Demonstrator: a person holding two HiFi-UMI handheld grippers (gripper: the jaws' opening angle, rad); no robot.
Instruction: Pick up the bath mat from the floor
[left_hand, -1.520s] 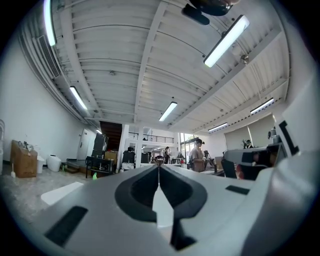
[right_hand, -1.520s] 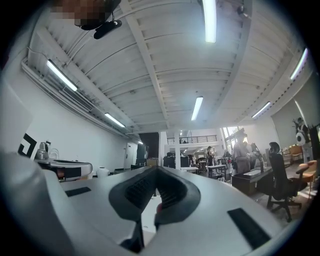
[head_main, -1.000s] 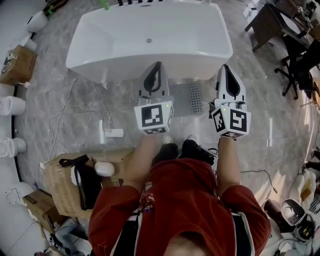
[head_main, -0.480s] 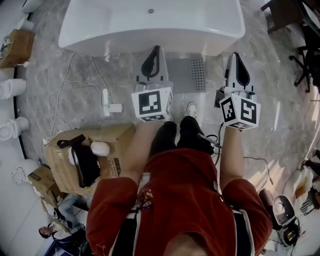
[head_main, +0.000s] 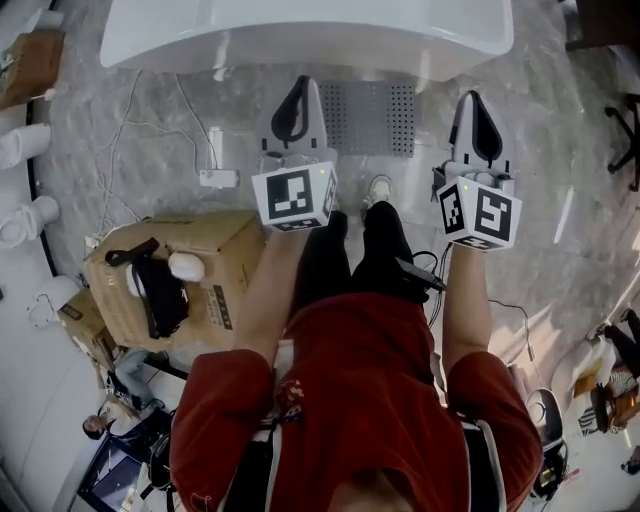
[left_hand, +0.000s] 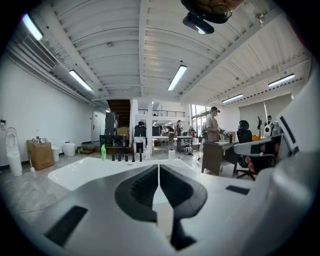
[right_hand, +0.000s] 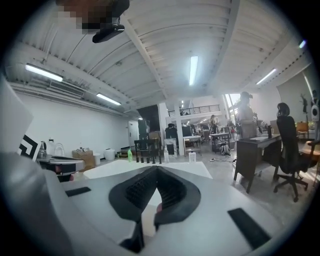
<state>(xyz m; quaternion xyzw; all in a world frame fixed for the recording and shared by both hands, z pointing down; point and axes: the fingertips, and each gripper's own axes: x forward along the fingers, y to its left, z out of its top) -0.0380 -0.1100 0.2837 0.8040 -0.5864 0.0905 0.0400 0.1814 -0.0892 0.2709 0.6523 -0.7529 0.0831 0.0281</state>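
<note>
**A:** One person seen from above: one red top, two dark trouser legs. One cardboard box sits just beside the left leg.

**B:** Grippers?

**A:** Two, one per hand, each with one marker cube. Left gripper: jaws pressed together, nothing between them. Right gripper: likewise closed and empty.

**B:** Checked in their own views?

**A:** Yes. In the left gripper view the black pads meet along a thin seam. In the right gripper view the pads meet at the tip, and nothing sits in the notch.

**B:** Task item?

**A:** One bath mat, grey and perforated. It lies flat on the marbled floor just in front of the bathtub. In the head view the left gripper overlaps its left edge, and the right gripper is apart to its right. Contact cannot be judged from above.

**B:** What differs between views?

**A:** Only the head view shows the mat, box and legs. The gripper views look level over the tub's rim. There they show one green bottle with a row of small dark bottles, count uncertain. Beyond is an open workroom. The left gripper view has one standing person by a desk. The right gripper view has one office chair.
</note>
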